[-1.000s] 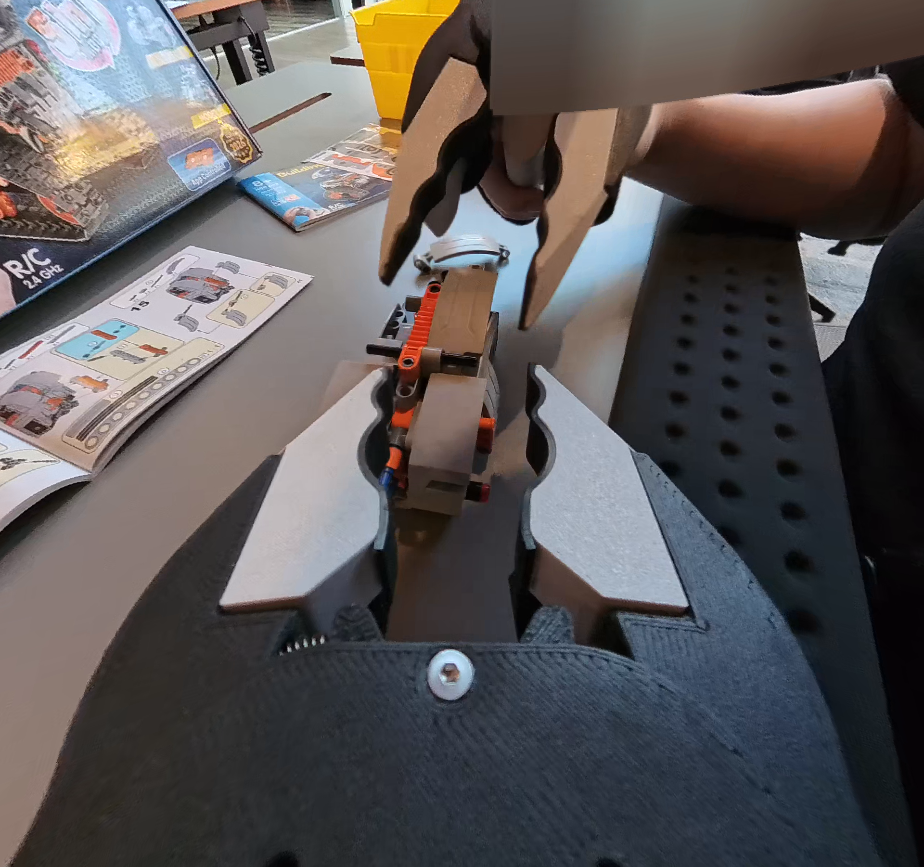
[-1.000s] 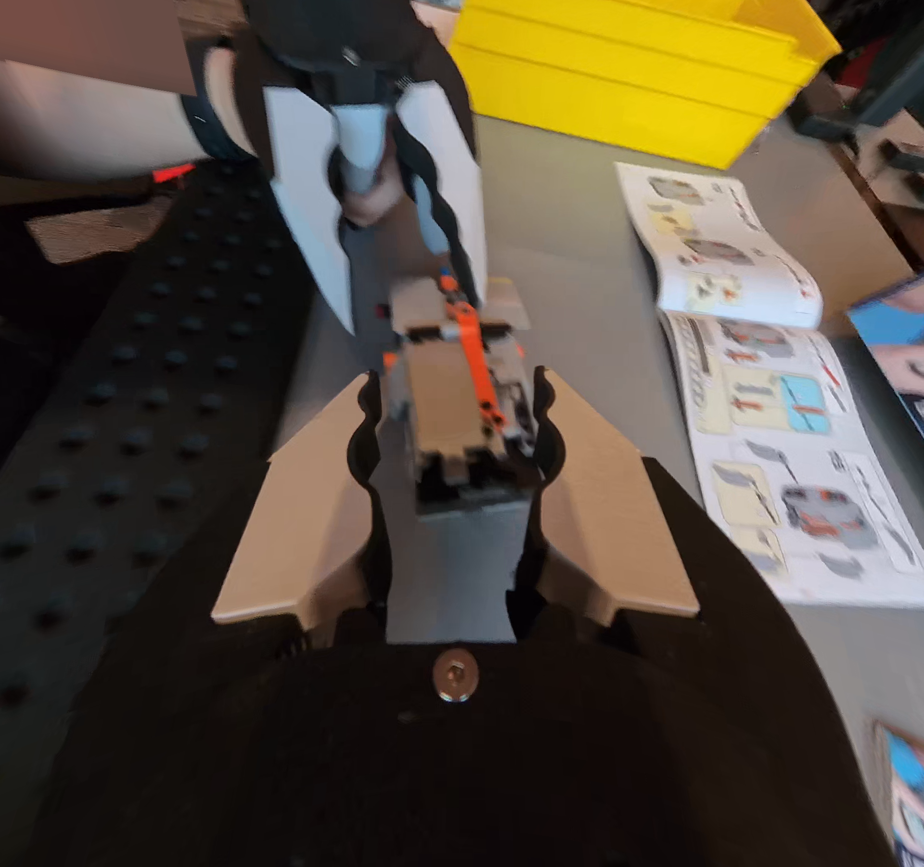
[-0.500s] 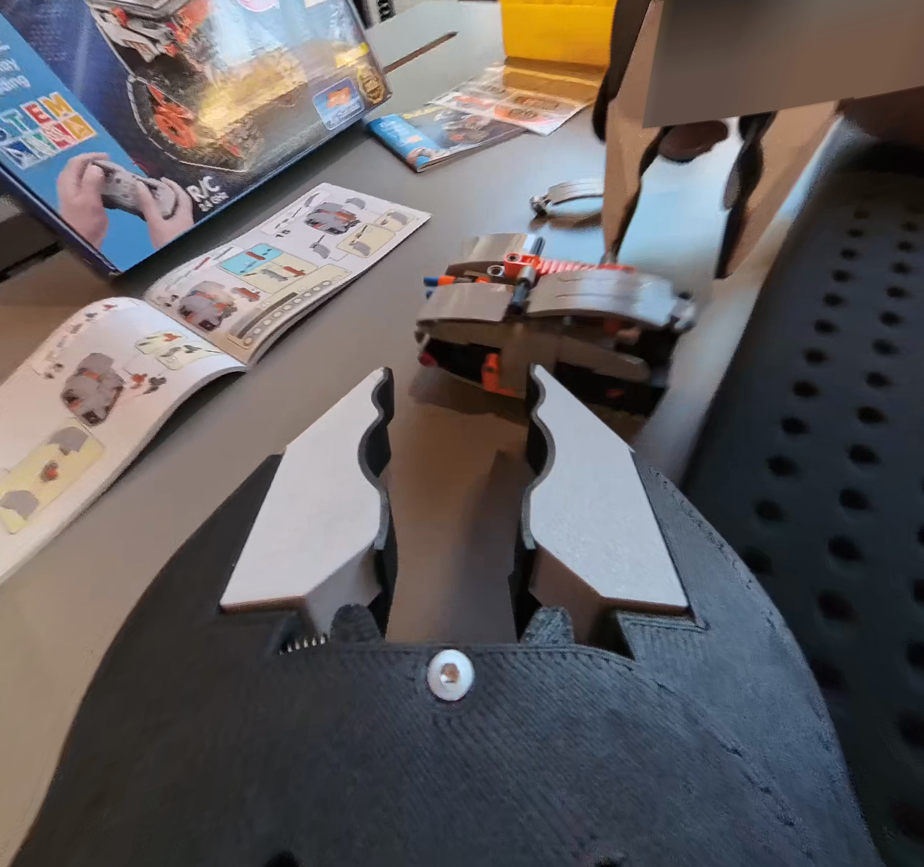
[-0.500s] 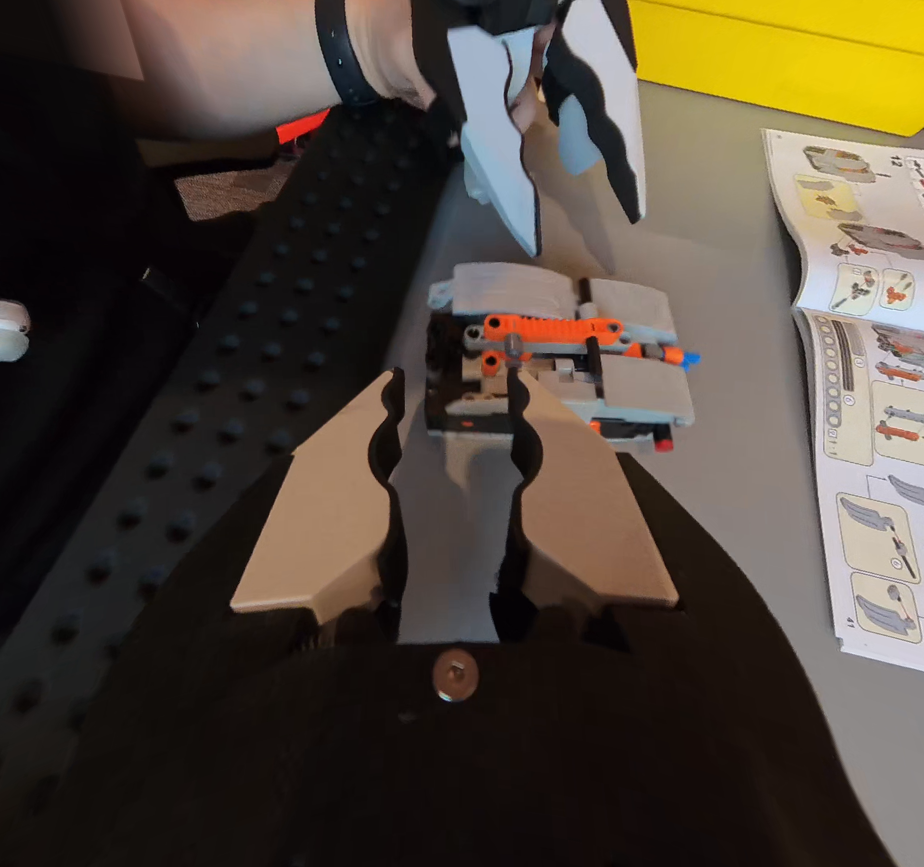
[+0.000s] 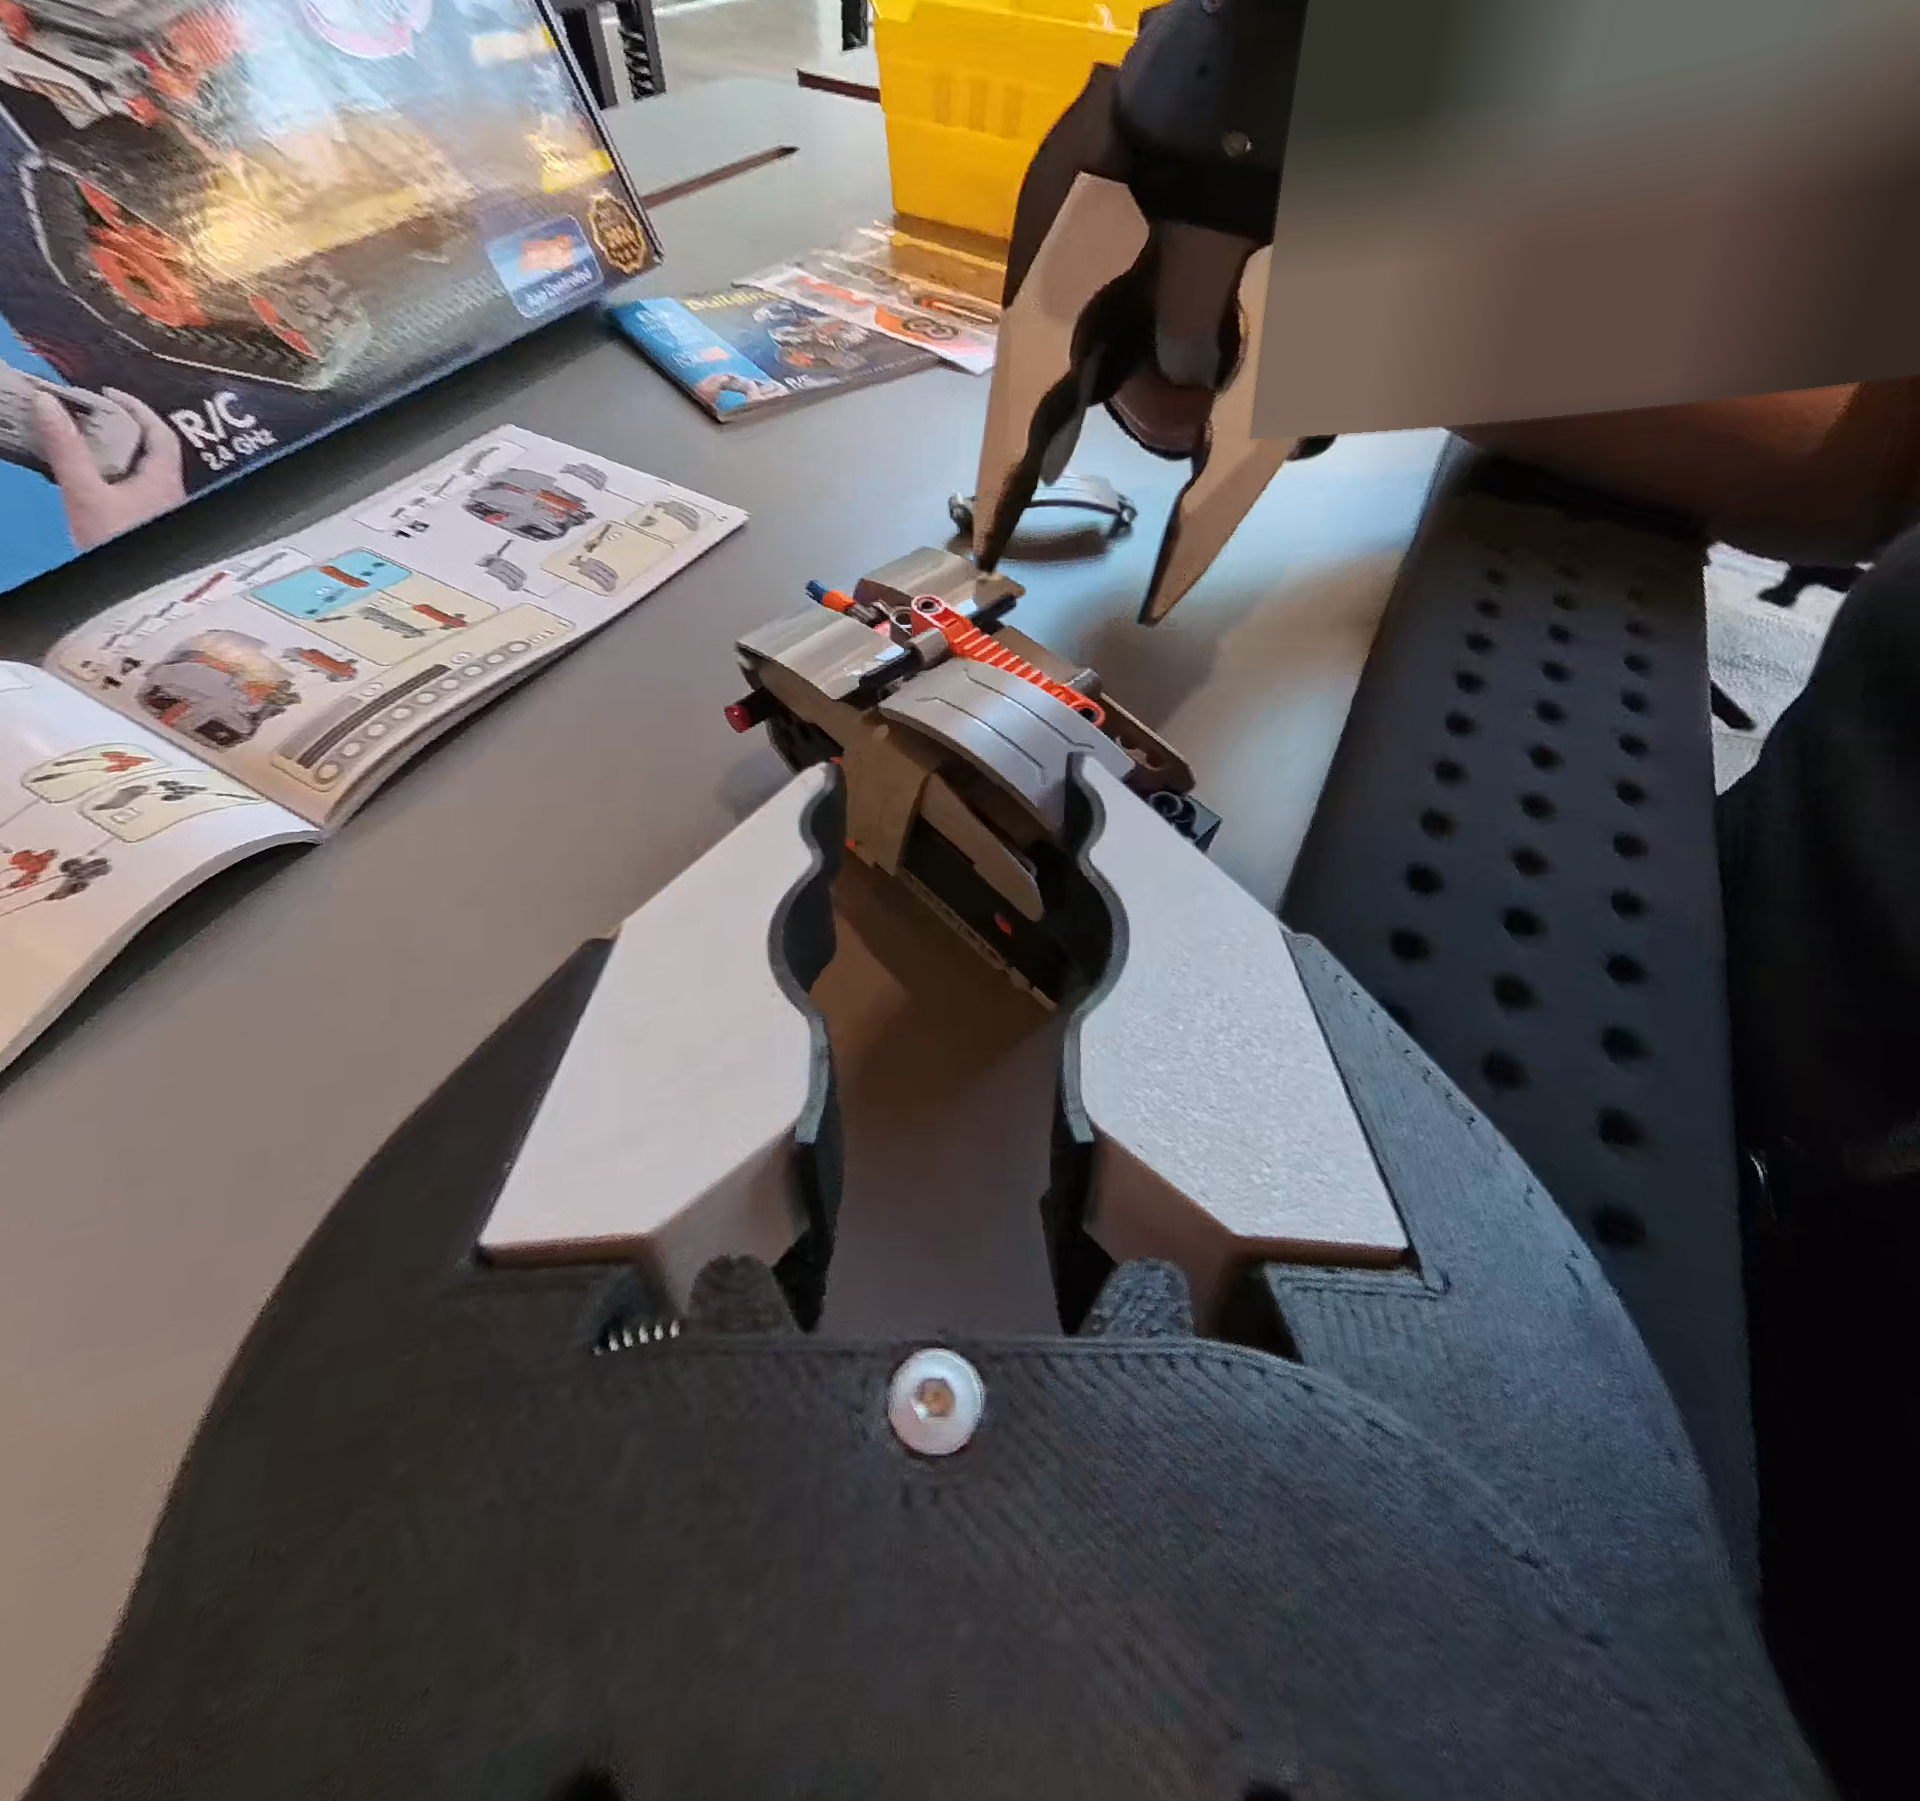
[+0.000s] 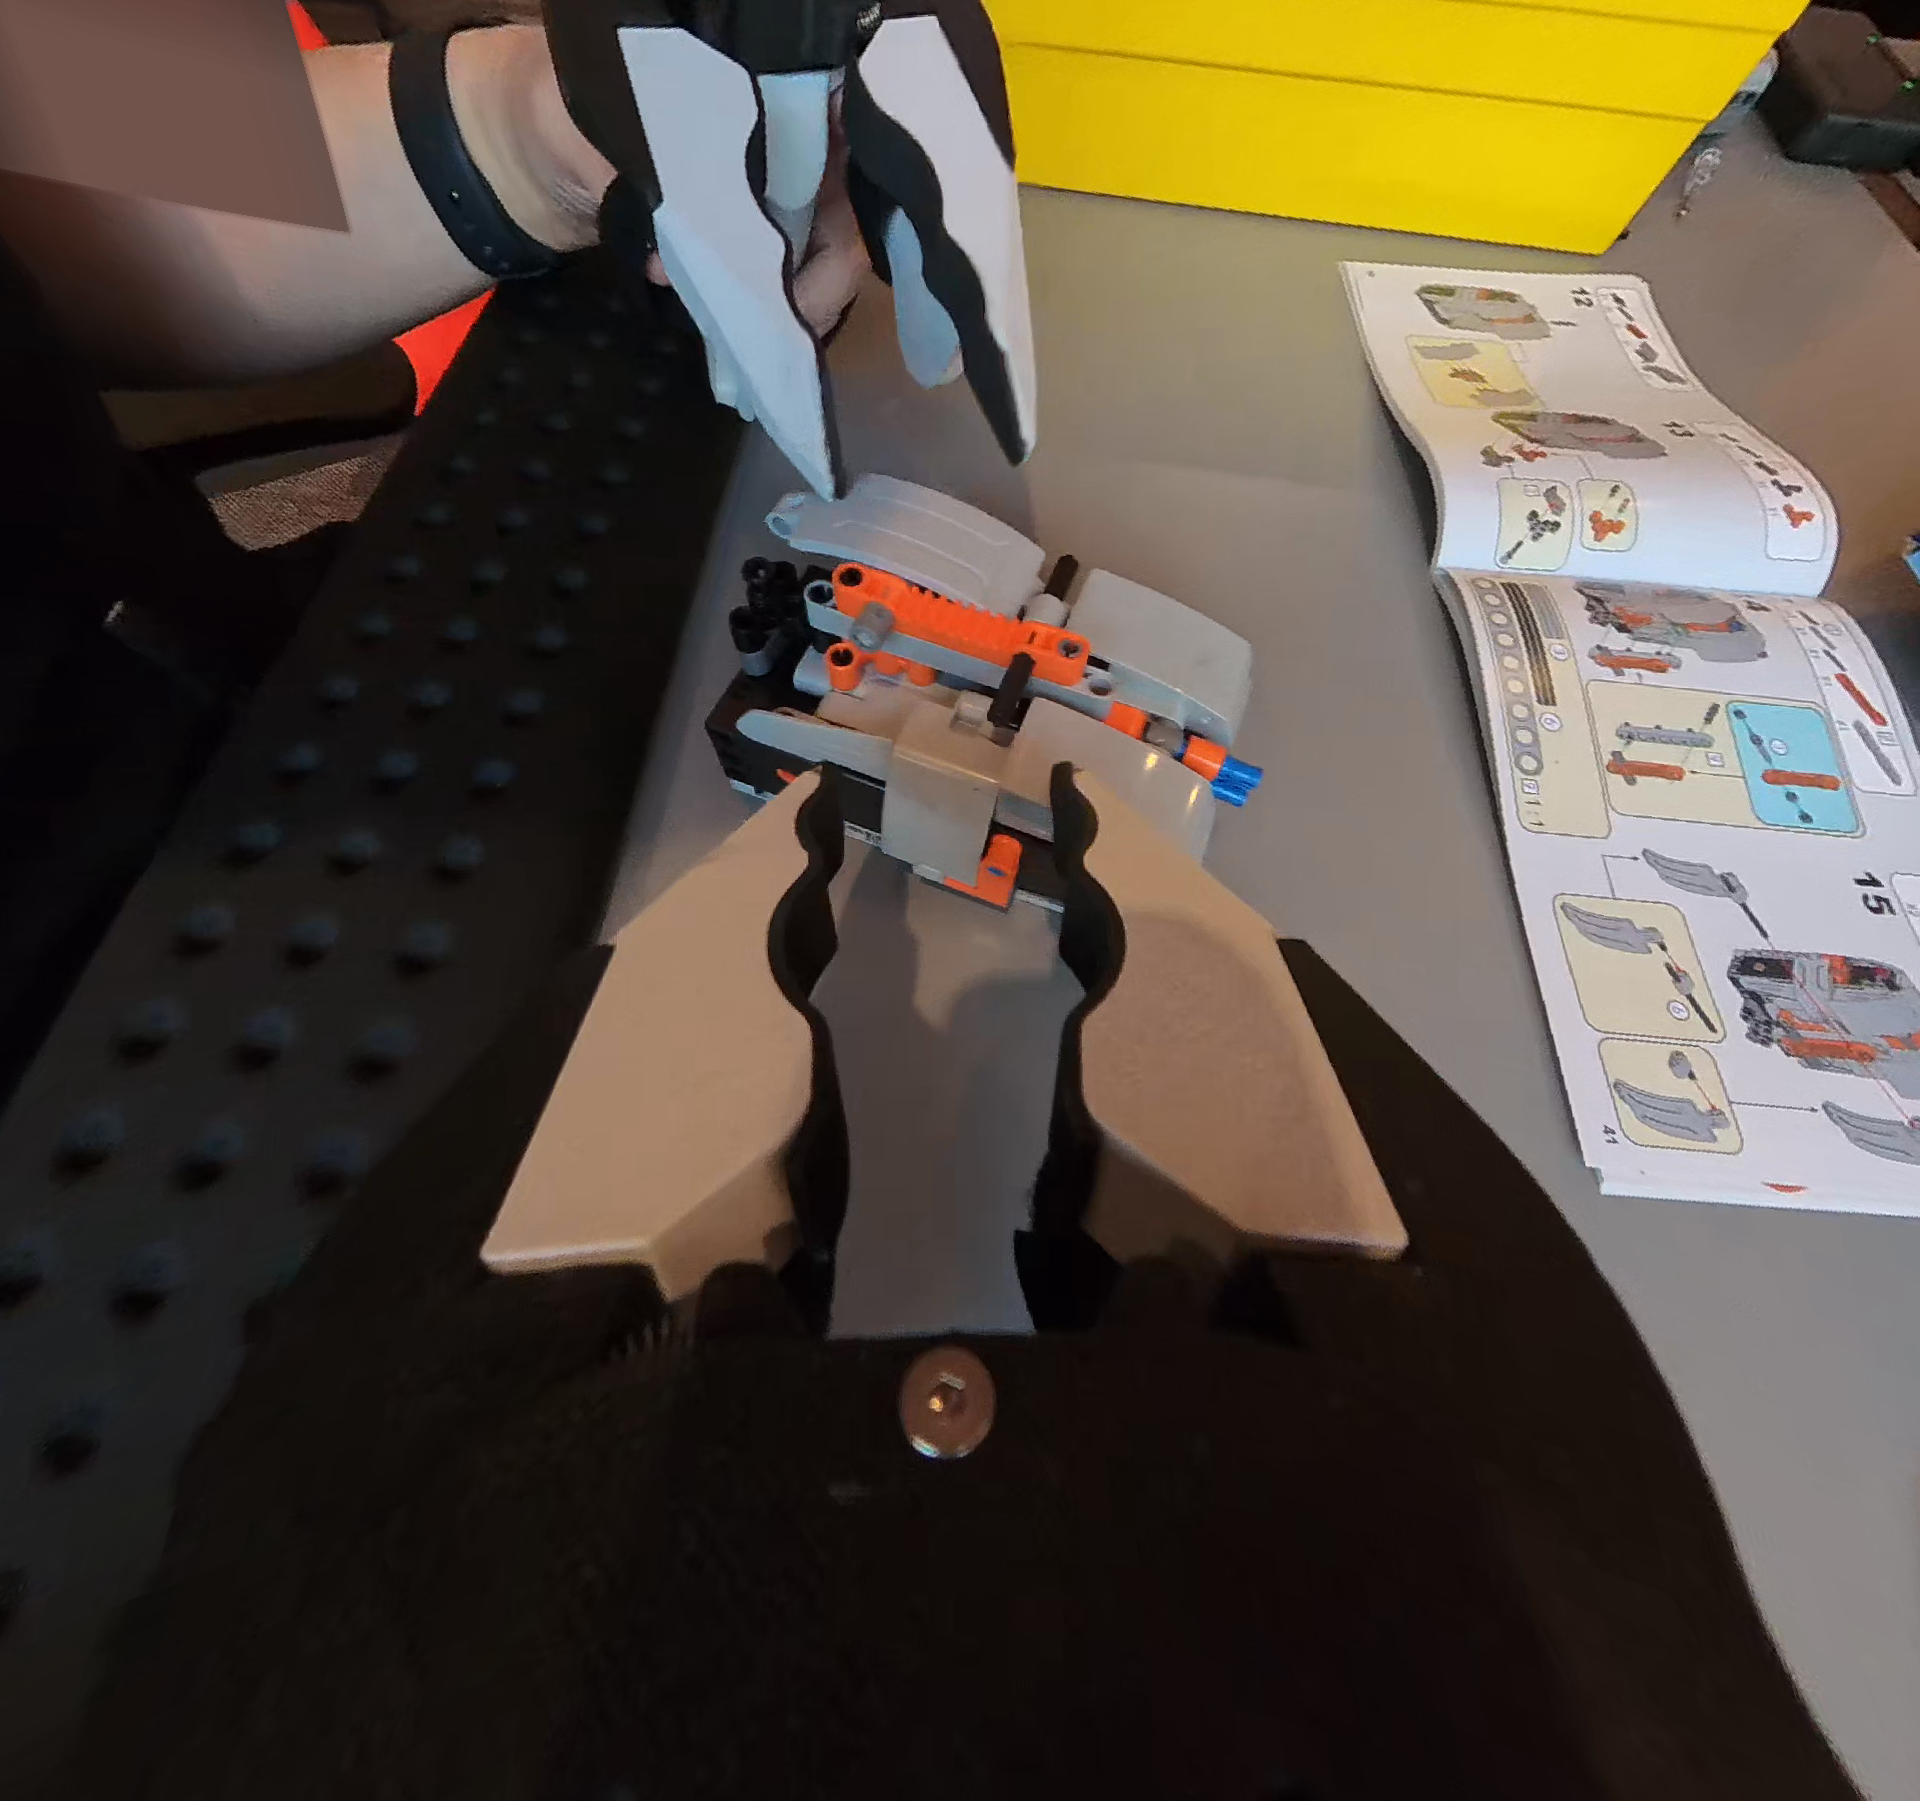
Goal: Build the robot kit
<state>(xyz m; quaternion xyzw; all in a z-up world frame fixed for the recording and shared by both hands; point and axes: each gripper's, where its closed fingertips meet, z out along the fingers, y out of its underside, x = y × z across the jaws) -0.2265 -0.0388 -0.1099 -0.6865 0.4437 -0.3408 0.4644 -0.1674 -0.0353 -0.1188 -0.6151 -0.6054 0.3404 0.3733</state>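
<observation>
Only the left wrist view shows the toy box (image 5: 260,141). Both the left gripper (image 5: 945,795) and the right gripper (image 6: 940,785), jaws spread, straddle the brick model (image 6: 977,691) on the grey table (image 6: 1299,504), beside the open booklet (image 6: 1662,712) and a yellow bin (image 6: 1403,37).

Glossy plastic brick model (image 6: 977,691) on matt grey table (image 6: 1299,463)
</observation>
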